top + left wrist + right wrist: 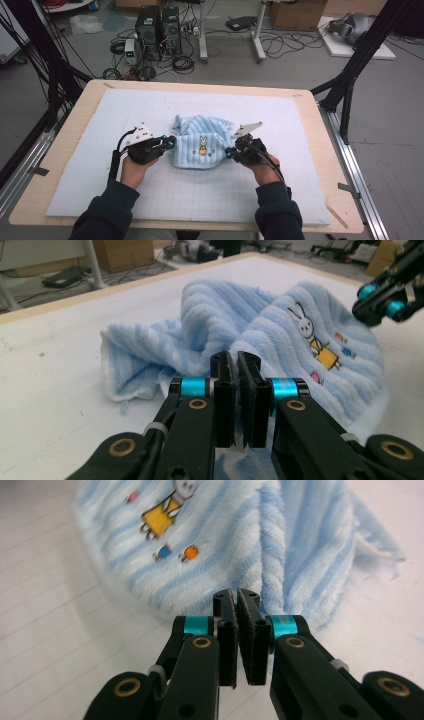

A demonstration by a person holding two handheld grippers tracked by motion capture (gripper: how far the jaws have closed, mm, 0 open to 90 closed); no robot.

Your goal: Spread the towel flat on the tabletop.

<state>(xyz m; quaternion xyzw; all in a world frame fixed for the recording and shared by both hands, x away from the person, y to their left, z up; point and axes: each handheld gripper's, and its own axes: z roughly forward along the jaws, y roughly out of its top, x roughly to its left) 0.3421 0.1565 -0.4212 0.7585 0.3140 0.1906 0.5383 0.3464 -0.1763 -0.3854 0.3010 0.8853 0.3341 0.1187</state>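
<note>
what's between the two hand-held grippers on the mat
The crumpled blue towel lies between the left hand-held gripper and right hand-held gripper, seen in the high view.

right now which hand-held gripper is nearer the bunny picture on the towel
Right, narrowly. The right hand-held gripper is at the towel's edge beside the bunny; the left hand-held gripper sits slightly farther away at the opposite edge.

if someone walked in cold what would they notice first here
A crumpled light blue striped towel with a little rabbit picture lies in the middle of the white mat. A person's two hands hold a black tool at each end of it, the left tool and the right tool, both with jaws closed at the towel's edges.
</note>
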